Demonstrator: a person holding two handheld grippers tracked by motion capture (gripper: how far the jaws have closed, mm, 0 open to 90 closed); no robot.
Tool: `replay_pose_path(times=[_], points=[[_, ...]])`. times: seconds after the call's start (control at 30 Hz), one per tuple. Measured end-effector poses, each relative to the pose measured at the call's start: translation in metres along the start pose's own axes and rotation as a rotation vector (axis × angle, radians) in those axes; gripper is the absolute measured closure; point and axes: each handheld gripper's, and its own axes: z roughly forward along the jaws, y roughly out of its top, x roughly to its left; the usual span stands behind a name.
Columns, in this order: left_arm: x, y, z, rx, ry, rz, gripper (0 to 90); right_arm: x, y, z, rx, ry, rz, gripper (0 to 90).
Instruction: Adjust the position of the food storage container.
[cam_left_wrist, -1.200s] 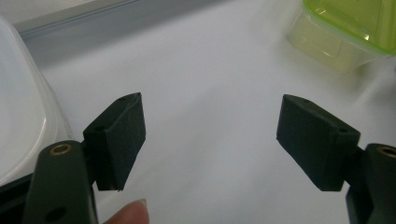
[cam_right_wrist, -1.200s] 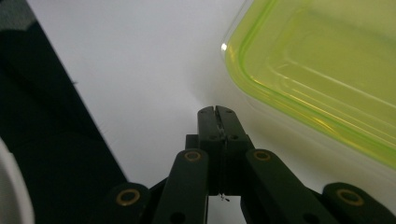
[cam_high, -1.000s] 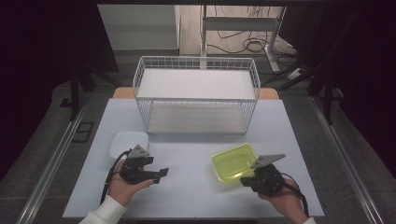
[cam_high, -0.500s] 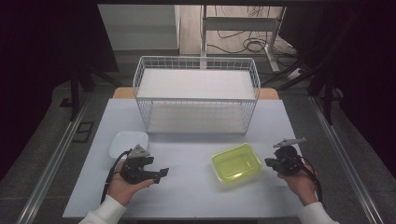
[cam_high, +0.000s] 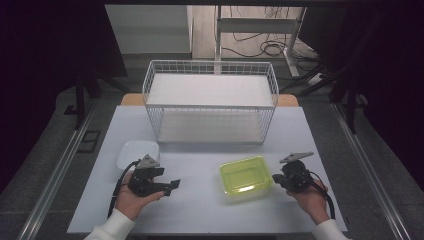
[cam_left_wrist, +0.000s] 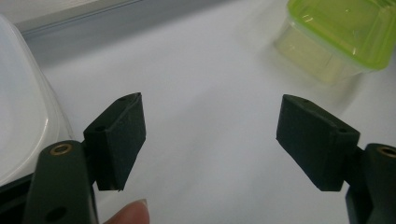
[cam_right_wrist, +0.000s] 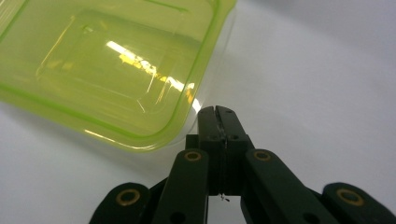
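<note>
1. A translucent lime-green rectangular plastic container (cam_high: 246, 176) is sitting open side up on the matte white bench (cam_high: 200, 200), right of centre, its long axis running roughly left to right with a slight skew.
2. The right tongs (cam_high: 276, 177) are lying just beside the container's right end, their jaws pressed together and holding nothing.
3. The left tongs (cam_high: 174, 186) are pointing right toward the container, well apart from it, jaws gaping wide with nothing between them.
4. A glossy white rounded-square plastic lid or dish (cam_high: 137, 153) is resting behind the left hand (cam_high: 131, 200).
5. A white wire-mesh basket (cam_high: 210, 102) is standing at the bench's far side.
</note>
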Motion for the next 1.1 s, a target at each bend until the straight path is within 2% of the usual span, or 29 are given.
replay_pose_path(times=[0.07,0.73,0.77,0.87,1.0,1.1], points=[[0.001,0.000,-0.001,-0.001,0.000,-0.004,23.8,0.011,0.005,0.003,0.002,0.012,-0.018,88.6],[0.003,0.001,-0.002,-0.011,0.006,-0.019,23.9,0.056,0.040,0.028,-0.019,0.085,-0.081,88.7],[0.003,0.001,-0.001,-0.012,0.004,-0.023,23.9,0.062,0.043,0.032,-0.026,0.087,-0.101,88.6],[0.001,0.002,-0.001,-0.011,0.006,-0.016,23.8,0.068,0.046,0.034,-0.026,0.090,-0.122,88.6],[0.002,0.002,-0.001,-0.013,0.005,-0.020,23.7,0.071,0.048,0.034,-0.032,0.098,-0.127,88.6],[0.002,0.002,-0.002,-0.010,0.000,-0.030,23.8,0.069,0.046,0.032,-0.047,0.100,-0.112,88.6]])
